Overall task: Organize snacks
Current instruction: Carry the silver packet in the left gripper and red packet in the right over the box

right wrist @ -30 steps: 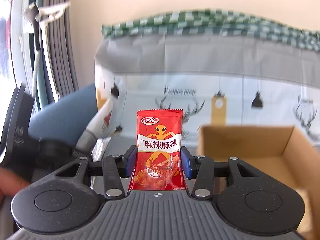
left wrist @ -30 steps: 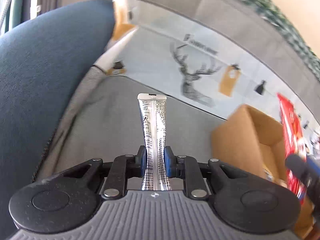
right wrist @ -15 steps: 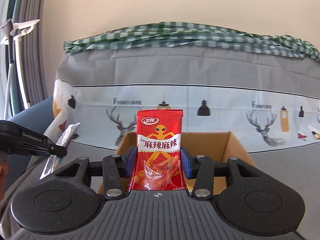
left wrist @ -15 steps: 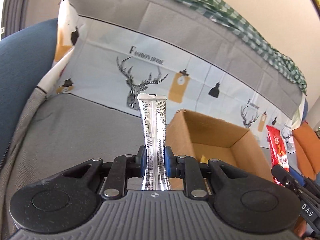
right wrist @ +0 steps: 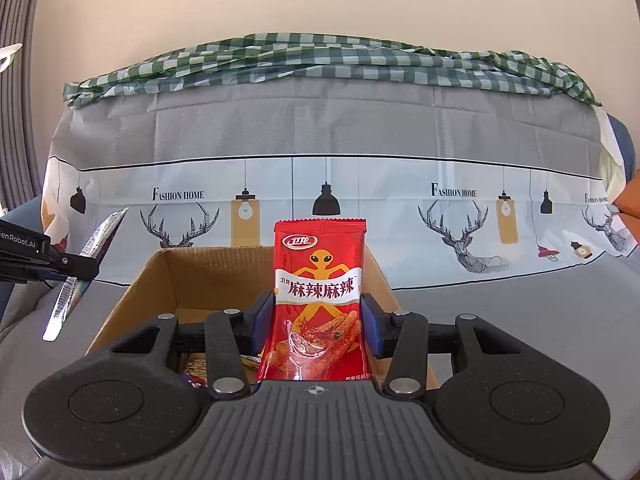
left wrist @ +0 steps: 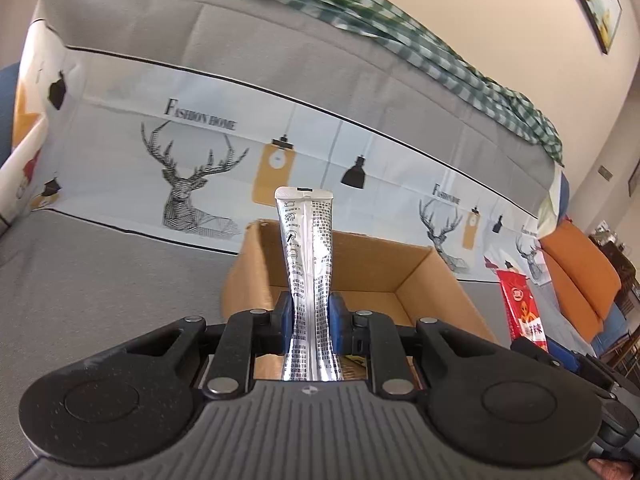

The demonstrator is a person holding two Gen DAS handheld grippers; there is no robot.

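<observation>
My left gripper is shut on a slim silver foil stick packet that stands upright between its blue pads. My right gripper is shut on a red spicy-snack packet, also upright. An open cardboard box sits on the grey sofa seat straight ahead of both grippers, just past the fingertips. In the right wrist view the box holds a few wrappers at its bottom, and the left gripper with the silver packet shows at the left. The red packet appears at the right of the left wrist view.
A sofa back covered in grey and white deer-print cloth rises behind the box, with a green checked cloth along its top. An orange cushion lies at the far right. Grey seat spreads left of the box.
Both grippers swung right, away from the blue armrest, and now face the cardboard box head on. The packets stayed gripped throughout.
</observation>
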